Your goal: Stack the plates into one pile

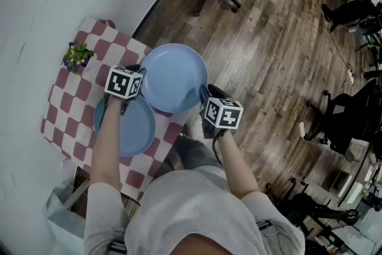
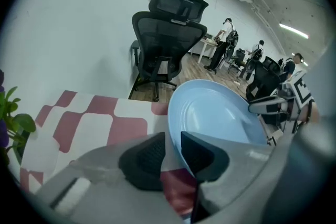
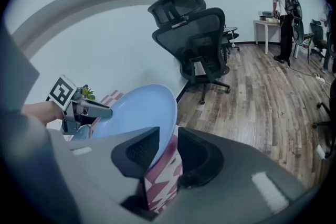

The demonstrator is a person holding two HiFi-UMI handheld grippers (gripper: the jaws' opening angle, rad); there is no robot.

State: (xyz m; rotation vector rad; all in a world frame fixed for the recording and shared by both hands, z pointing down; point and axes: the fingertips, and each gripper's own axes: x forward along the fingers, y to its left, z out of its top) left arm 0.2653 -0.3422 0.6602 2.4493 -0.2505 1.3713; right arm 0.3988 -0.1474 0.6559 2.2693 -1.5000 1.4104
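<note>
I see left hand-held gripper point(image 2: 173, 147) spread around upper blue plate point(image 1: 174, 77) rim, right hand-held gripper point(image 3: 168, 144) spread at opposite rim, neither pinching, plate at surface point(image 1: 65, 110) far right corner, overlapping lower blue plate point(image 1: 122, 128)

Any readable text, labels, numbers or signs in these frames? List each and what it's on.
No readable text in any view.
Square black-and-white codes only, no letters or digits: left marker cube on left gripper, right marker cube on right gripper.
No print: upper plate, lower plate, checked cloth.
</note>
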